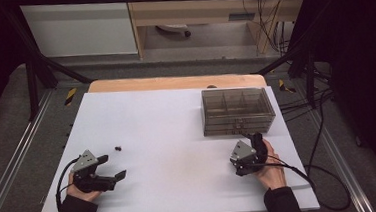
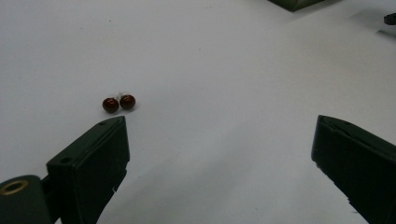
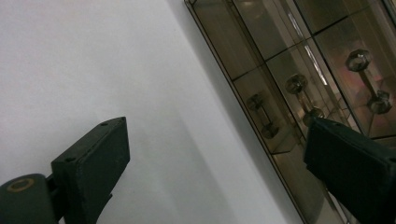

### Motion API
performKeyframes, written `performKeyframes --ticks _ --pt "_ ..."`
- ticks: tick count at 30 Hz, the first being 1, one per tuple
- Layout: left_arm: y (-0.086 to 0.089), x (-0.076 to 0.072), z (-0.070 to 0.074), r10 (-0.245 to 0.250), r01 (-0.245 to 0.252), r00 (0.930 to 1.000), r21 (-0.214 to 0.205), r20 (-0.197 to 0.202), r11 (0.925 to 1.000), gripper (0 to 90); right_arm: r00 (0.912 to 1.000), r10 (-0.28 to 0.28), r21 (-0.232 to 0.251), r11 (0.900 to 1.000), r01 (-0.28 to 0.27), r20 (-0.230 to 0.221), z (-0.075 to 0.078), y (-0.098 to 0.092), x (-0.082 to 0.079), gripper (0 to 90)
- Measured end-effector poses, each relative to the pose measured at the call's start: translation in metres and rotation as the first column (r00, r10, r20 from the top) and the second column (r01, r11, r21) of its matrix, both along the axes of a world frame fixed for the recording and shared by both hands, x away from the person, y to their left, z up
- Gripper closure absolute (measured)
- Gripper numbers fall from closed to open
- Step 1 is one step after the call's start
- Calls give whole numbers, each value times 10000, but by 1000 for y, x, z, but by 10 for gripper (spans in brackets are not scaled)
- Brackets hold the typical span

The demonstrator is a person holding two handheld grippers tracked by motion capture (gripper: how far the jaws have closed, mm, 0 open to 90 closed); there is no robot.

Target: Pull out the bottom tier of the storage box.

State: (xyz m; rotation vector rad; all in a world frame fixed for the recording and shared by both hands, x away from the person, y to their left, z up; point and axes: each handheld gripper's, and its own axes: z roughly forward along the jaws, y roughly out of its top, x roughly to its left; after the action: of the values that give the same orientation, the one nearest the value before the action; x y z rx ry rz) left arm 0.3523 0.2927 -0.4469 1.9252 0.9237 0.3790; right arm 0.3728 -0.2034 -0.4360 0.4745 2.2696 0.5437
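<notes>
Two small dark red beads point(image 2: 119, 102) lie side by side on the white table top point(image 1: 178, 136); in the high view the beads point(image 1: 118, 148) sit just ahead of my left gripper point(image 1: 112, 166). The left gripper point(image 2: 219, 135) is open, with nothing between its jaws and the beads just beyond its left jaw tip. A smoky see-through drawer box point(image 1: 237, 110) stands at the far right. My right gripper point(image 1: 255, 140) is open just in front of the box. In the right gripper view my right gripper point(image 3: 215, 130) has bare table between its jaws, and the box's drawer front with metal knobs point(image 3: 299, 84) runs past the right jaw.
The white top rests on a wooden table point(image 1: 174, 82) inside a black frame. Cables point(image 1: 326, 176) trail off the right edge onto the grey floor. In the left gripper view a corner of the box point(image 2: 294, 3) shows far off.
</notes>
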Motion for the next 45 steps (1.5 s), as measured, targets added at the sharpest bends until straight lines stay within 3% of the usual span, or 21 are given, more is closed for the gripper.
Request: performKeyframes --ticks 12,20,28,45 --pt "0 0 0 24 -24 10000 22 14 10000 40 9942 181 -1253 9921 -47 1059 -8 4 6 167" --pt "1 0 0 47 -47 10000 11 5 10000 41 9887 313 -1904 9817 -29 1466 -12 6 9 260" --pt "1 0 -1 56 -56 10000 21 5 10000 42 9794 453 -2236 9747 -1 1969 -16 8 11 334" --pt "1 1 -1 52 -52 10000 63 6 10000 44 9630 744 -2891 9573 38 2590 -27 16 14 430"
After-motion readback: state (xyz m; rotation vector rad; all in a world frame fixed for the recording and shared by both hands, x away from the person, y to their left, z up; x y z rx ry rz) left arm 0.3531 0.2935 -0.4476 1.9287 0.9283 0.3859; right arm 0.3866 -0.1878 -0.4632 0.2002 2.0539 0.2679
